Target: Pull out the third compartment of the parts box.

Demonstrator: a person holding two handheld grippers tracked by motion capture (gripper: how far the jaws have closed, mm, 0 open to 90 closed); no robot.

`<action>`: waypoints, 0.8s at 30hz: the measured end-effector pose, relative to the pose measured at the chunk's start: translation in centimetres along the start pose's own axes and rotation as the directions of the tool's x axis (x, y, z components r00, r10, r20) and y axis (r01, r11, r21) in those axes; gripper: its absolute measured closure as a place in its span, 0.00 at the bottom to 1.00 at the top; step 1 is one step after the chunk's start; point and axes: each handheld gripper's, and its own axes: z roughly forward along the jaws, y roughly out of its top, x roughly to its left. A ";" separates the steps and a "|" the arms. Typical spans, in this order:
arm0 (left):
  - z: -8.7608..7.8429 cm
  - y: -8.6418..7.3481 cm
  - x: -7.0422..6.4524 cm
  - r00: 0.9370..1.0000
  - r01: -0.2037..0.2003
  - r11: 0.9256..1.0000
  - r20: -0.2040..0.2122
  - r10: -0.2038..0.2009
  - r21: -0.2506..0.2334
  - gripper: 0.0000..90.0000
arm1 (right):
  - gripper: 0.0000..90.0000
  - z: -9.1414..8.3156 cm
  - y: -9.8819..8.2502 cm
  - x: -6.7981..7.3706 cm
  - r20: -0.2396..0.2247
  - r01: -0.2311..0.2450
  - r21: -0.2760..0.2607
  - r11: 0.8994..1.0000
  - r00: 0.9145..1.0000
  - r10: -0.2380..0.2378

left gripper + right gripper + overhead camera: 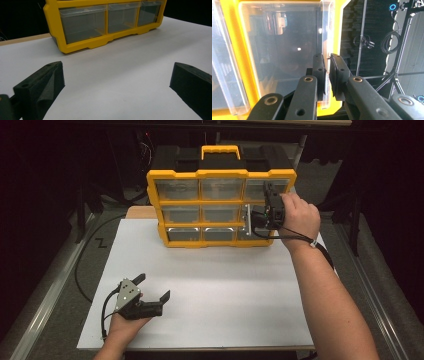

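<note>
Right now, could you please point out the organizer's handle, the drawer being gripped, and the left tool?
handle (220,151): high view, middle of its yellow top bar.
drawer (287,50): right gripper view, its clear front face.
left tool (153,287): high view, midway between its open tips.

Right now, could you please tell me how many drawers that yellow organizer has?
9, three rows of three: top, middle and bottom. The right gripper partly hides the right-hand column.

Both forearms are bare, no sleeves. The left tool (152,287) is black with a grey three-cornered plate on top and a black cable looping from it. The right tool (270,205) is black too — round silver screws stud its linkage bars, and its cable trails past the wrist.
</note>
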 end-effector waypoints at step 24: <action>-0.2 0.1 -0.4 1.000 -0.012 1.000 0.011 0.012 -0.001 0.01 | 0.93 -3.9 -0.5 -1.2 -0.044 -0.030 -0.010 1.000 0.999 0.029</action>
